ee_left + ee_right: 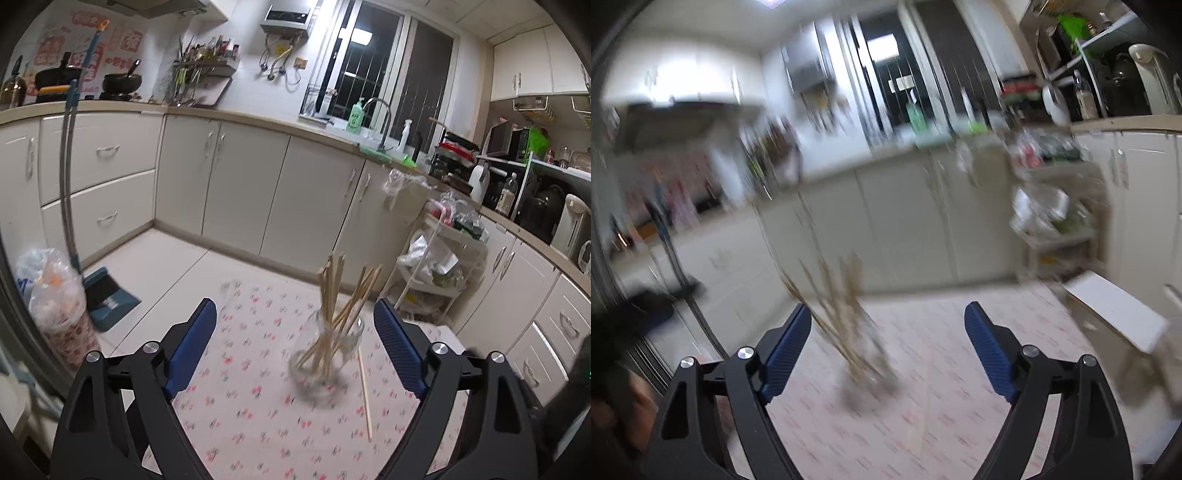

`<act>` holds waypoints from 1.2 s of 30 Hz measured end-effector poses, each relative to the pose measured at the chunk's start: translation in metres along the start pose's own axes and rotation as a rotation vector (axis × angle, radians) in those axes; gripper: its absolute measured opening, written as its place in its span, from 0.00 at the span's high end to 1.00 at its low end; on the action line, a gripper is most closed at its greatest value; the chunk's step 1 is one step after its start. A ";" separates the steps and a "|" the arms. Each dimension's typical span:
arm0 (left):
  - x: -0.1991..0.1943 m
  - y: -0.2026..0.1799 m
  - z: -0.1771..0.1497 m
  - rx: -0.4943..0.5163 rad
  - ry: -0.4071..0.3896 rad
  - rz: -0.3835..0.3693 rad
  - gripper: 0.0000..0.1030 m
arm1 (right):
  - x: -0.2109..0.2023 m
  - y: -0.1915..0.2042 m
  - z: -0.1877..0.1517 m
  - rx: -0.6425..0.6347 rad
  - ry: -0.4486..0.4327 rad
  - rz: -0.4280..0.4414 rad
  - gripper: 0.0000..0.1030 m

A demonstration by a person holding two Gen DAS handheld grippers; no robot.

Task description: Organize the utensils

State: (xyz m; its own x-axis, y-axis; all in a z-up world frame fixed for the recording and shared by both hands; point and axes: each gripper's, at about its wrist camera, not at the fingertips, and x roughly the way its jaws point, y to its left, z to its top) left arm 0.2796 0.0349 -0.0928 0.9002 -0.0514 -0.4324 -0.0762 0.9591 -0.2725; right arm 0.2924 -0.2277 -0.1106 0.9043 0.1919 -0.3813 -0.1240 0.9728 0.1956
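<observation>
A clear glass jar (325, 354) stands on the flowered tablecloth (240, 406) with several wooden chopsticks (341, 295) leaning in it. One loose chopstick (365, 395) lies on the cloth just right of the jar. My left gripper (295, 314) is open, its blue pads wide apart on either side of the jar and clear of it. The right wrist view is heavily blurred. There the jar with chopsticks (864, 354) shows as a smear left of centre. My right gripper (888, 317) is open with nothing between its pads.
White kitchen cabinets (240, 177) run behind the table and along the right. A dustpan and broom (107, 295) stand on the floor at left beside a bagged bin (55, 306). A wire cart (439, 266) with bags stands at the table's far right. A white box (1119, 314) sits at right.
</observation>
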 end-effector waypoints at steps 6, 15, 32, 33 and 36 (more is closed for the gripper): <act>0.015 0.011 -0.020 -0.026 0.090 -0.007 0.19 | 0.100 -0.017 -0.031 -0.091 0.328 -0.048 0.57; 0.040 0.030 -0.028 -0.050 0.135 -0.015 0.19 | 0.223 -0.007 -0.045 -0.132 0.548 -0.092 0.72; 0.053 0.029 -0.038 -0.058 0.169 -0.025 0.19 | 0.084 0.003 0.072 0.129 -0.151 0.262 0.94; 0.054 0.030 -0.040 -0.058 0.170 -0.025 0.19 | 0.079 0.008 0.080 0.141 -0.221 0.279 0.94; 0.058 0.034 -0.041 -0.071 0.171 -0.021 0.19 | 0.084 0.021 0.091 0.142 -0.328 0.279 0.94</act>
State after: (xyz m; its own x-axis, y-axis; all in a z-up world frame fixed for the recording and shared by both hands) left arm 0.3117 0.0528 -0.1628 0.8165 -0.1234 -0.5640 -0.0938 0.9356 -0.3405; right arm 0.4029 -0.2025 -0.0564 0.9289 0.3703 0.0057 -0.3445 0.8582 0.3806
